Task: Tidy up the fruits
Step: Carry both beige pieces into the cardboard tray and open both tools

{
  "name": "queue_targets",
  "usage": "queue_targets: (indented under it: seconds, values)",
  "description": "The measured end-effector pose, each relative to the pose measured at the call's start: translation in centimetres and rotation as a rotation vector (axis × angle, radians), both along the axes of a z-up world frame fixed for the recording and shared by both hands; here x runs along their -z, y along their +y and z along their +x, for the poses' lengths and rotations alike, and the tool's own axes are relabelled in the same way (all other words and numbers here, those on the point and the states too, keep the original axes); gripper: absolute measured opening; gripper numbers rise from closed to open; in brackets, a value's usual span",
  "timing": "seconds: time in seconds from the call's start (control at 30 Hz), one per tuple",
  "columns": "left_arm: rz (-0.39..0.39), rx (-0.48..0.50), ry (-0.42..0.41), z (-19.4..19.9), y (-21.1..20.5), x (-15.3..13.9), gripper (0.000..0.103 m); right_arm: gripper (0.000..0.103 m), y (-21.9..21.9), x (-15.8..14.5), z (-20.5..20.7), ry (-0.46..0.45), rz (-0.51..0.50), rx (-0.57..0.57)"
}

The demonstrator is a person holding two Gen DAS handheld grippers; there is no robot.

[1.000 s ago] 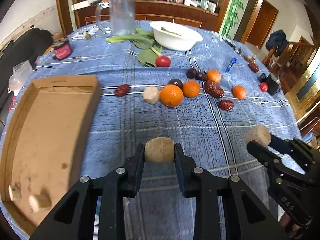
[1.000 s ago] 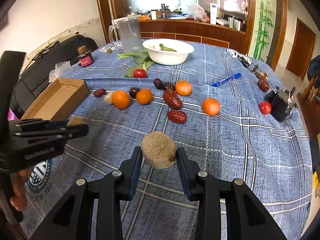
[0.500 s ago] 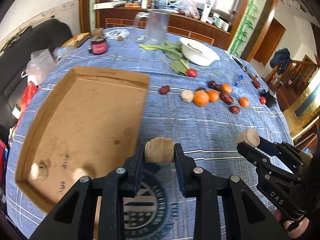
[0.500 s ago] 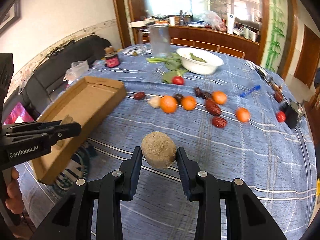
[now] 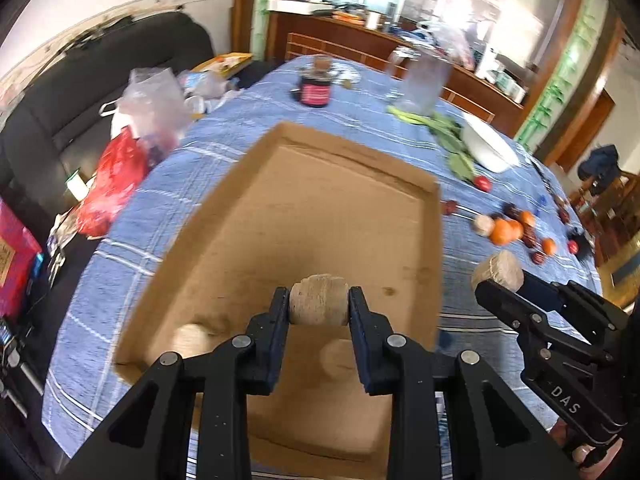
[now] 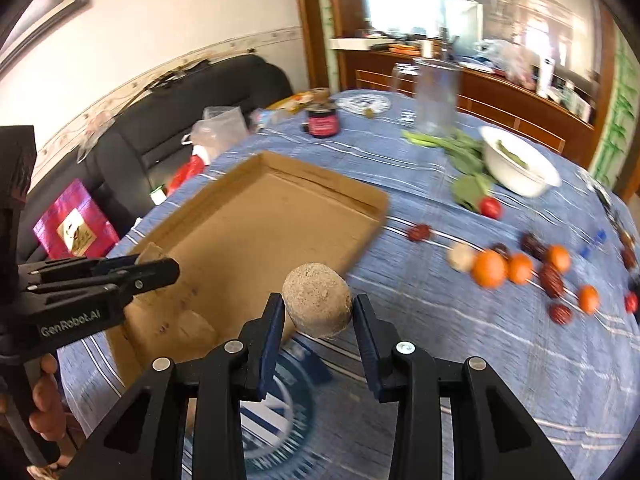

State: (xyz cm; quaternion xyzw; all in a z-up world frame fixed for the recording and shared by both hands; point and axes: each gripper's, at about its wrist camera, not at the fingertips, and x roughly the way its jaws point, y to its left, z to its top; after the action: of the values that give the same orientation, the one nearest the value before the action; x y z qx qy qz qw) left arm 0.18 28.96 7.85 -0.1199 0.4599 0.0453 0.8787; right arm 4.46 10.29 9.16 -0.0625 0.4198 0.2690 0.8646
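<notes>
My left gripper (image 5: 319,306) is shut on a tan kiwi (image 5: 319,305) and holds it above the near part of the cardboard tray (image 5: 320,216). Two tan fruits (image 5: 191,340) lie in the tray near its front edge. My right gripper (image 6: 318,312) is shut on a second tan kiwi (image 6: 317,300), just off the tray's (image 6: 256,224) near right corner. It also shows in the left wrist view (image 5: 498,272). Oranges (image 6: 489,268), dark red dates (image 6: 552,276) and a pale fruit (image 6: 461,257) lie in a row on the blue cloth.
A white bowl (image 6: 520,168), green leaves (image 6: 464,152), a clear jug (image 6: 436,96) and a dark jar (image 6: 322,122) stand at the table's far side. A red tomato (image 6: 491,207) lies by the leaves. Bags (image 5: 132,148) sit on a black sofa left.
Both grippers have swung left with their kiwis. The left one now hangs over the tray instead of beside it; the right one has come to the tray's corner.
</notes>
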Motion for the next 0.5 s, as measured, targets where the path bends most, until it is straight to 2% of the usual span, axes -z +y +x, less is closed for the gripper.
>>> queue_targets:
  seconds: [0.3, 0.5]
  values:
    - [-0.001, -0.07, 0.067, 1.2, 4.8, 2.8, 0.028, 0.039, 6.6, 3.2, 2.1, 0.077, -0.023, -0.078]
    - [0.011, -0.064, 0.105, 2.6, 5.2, 4.6, 0.028, 0.039, 8.4, 5.5, 3.6, 0.132, -0.044, -0.07]
